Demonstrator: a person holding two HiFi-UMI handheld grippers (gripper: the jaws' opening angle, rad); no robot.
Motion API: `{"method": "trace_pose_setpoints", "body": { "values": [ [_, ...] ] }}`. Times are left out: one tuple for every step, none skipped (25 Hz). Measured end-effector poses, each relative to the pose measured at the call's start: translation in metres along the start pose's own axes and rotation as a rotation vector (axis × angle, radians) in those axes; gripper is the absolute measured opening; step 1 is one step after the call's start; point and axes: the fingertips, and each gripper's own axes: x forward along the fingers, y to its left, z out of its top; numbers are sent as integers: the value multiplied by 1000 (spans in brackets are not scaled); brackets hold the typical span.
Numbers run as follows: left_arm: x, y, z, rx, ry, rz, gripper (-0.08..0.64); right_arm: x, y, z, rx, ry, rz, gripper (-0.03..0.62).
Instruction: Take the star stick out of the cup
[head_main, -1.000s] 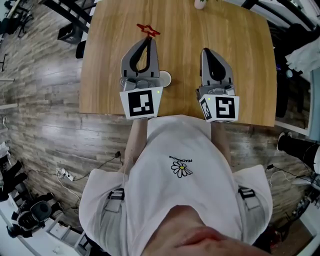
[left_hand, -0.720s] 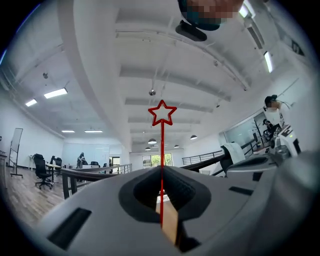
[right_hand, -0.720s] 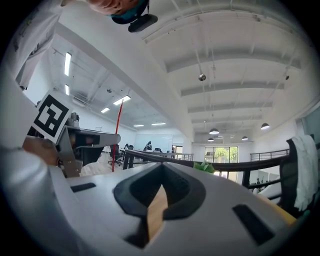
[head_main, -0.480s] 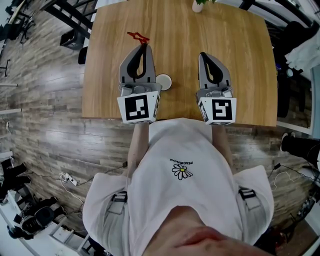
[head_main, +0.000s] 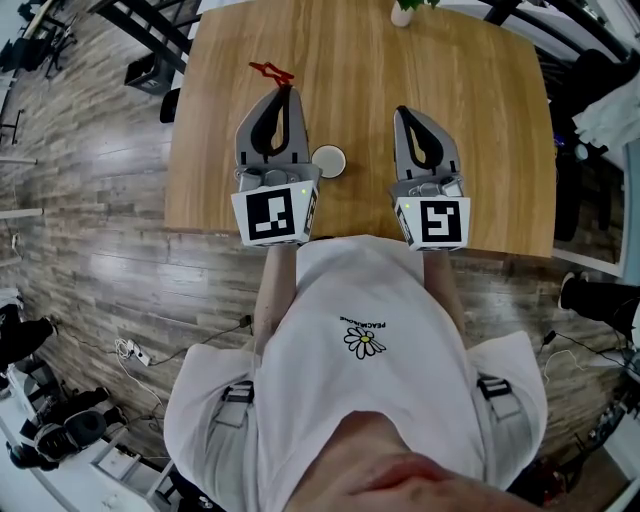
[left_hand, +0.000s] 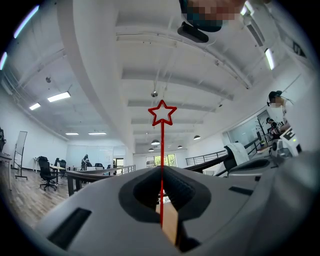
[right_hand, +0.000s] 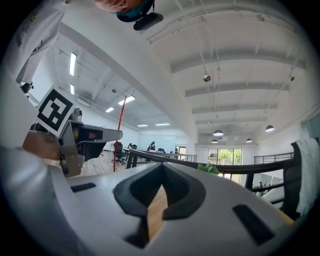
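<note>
My left gripper is shut on the thin red star stick, whose star pokes out past the jaw tips, clear of the cup. In the left gripper view the stick rises straight from between the closed jaws to its outlined star. The small white cup stands on the wooden table, just right of the left gripper's body. My right gripper is shut and holds nothing; its view shows closed jaws with the red stick off to the left.
A small white pot with a green plant stands at the table's far edge. The table's near edge runs just under both marker cubes. Black furniture legs stand on the wood floor to the left.
My left gripper has shifted a little left with the star stick, and more of the cup now shows beside it. The right gripper has barely moved.
</note>
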Motion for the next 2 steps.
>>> {"method": "trace_pose_setpoints", "body": {
  "values": [
    [1,0,1,2,-1,0,20,0,-1,0,2,0,-1,6],
    [1,-1,1,4,-3,0,20,1,-2,-1,5,1,-2,6]
  ]
}}
